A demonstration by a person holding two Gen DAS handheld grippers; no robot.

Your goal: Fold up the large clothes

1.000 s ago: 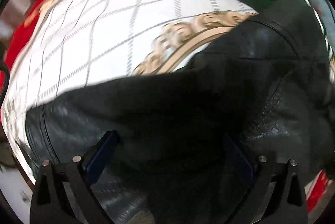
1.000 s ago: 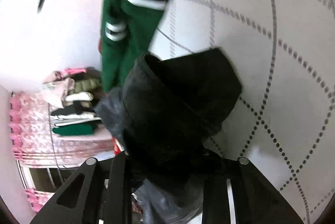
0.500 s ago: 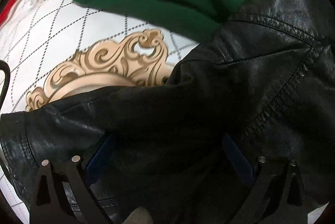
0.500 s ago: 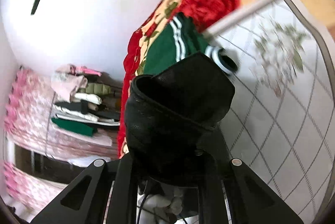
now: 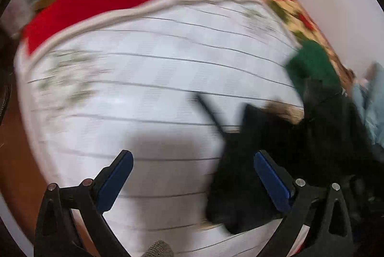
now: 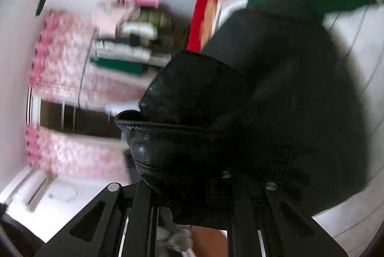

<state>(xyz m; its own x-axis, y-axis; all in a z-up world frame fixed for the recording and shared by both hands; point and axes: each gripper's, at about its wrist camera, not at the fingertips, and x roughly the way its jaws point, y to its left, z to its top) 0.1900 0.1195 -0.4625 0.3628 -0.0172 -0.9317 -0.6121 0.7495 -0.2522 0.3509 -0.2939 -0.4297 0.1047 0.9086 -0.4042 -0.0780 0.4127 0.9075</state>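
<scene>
A black leather jacket [image 6: 252, 101] hangs bunched from the right hand-held gripper [image 6: 192, 187], whose two fingers are drawn nearly together and clamped on a thick fold of it — the grained leather bulges out just above the fingers and fills most of the right wrist view. The rest of the jacket trails away toward a bed covered in a white quilt [image 5: 144, 79] with thin dark grid lines and faint floral prints.

In the left wrist view the left hand-held gripper [image 5: 192, 175] stands wide apart with nothing between its blue pads [image 5: 115, 181], pointing steeply down at the bare quilt. The jacket lies as a dark heap at the lower right of that view, beside and behind the right-hand pad but not pressed by it.

A green garment [image 5: 312, 65] with white stripes rests on the quilt beyond the jacket, near the edge where a red blanket [image 5: 115, 0] with a pale flower pattern borders the bed. Past the bed, in the right wrist view, a stack of folded clothes [image 6: 134, 41] sits on a surface draped in pink floral cloth [image 6: 72, 69] against a pale wall. Both views are smeared by motion blur.
</scene>
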